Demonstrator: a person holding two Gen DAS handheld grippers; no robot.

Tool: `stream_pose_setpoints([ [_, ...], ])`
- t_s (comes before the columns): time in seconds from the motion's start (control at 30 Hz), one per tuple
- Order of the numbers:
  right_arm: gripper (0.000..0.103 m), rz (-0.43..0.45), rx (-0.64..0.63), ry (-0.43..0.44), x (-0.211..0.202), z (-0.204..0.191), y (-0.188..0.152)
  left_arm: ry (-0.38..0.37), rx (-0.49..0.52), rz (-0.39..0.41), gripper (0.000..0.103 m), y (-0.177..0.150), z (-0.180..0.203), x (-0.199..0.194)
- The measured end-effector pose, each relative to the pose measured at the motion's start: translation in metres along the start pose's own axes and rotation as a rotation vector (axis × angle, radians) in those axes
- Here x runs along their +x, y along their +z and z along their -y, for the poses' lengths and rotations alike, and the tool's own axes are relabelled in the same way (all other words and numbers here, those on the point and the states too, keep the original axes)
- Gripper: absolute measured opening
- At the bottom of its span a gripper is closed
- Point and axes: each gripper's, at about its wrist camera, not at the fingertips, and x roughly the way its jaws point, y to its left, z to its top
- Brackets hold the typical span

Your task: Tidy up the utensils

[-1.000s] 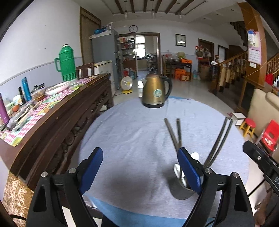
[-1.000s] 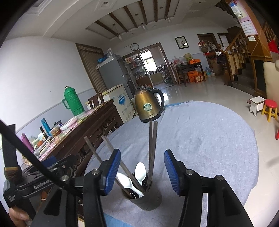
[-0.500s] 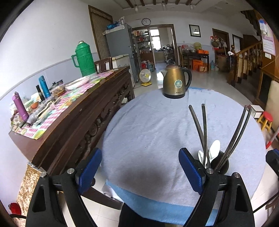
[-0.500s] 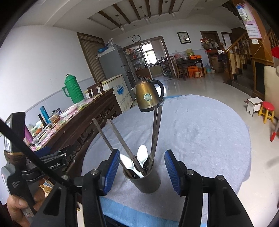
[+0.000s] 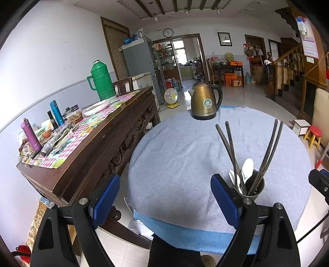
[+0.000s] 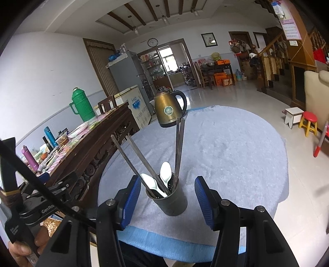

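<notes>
While the cup (image 6: 170,198) stands near the table's (image 6: 236,156) front edge holding chopsticks (image 6: 179,147) and white spoons (image 6: 165,174), both claws, left (image 5: 164,200) and right (image 6: 167,202), gape empty, gripping nothing; a kettle (image 6: 167,109) sits beyond.

White walls and a beamed ceiling (image 5: 185,8) enclose a pale tiled floor (image 5: 242,96), a carved wooden sideboard (image 5: 107,143), and what looks like a staircase (image 5: 287,67).

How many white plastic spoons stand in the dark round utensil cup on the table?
2. Both white plastic spoons are bowl-up inside the dark round utensil cup: one near the middle, the other leaning left among the chopsticks. More could be hidden deeper in the cup.
</notes>
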Motion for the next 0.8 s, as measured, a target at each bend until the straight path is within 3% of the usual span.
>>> stream_pose_setpoints([
  [0.8,0.059,-0.010,0.023,-0.004,-0.009,-0.002,-0.005,-0.017,0.004,0.000,0.090,-0.011,-0.002,-0.015],
])
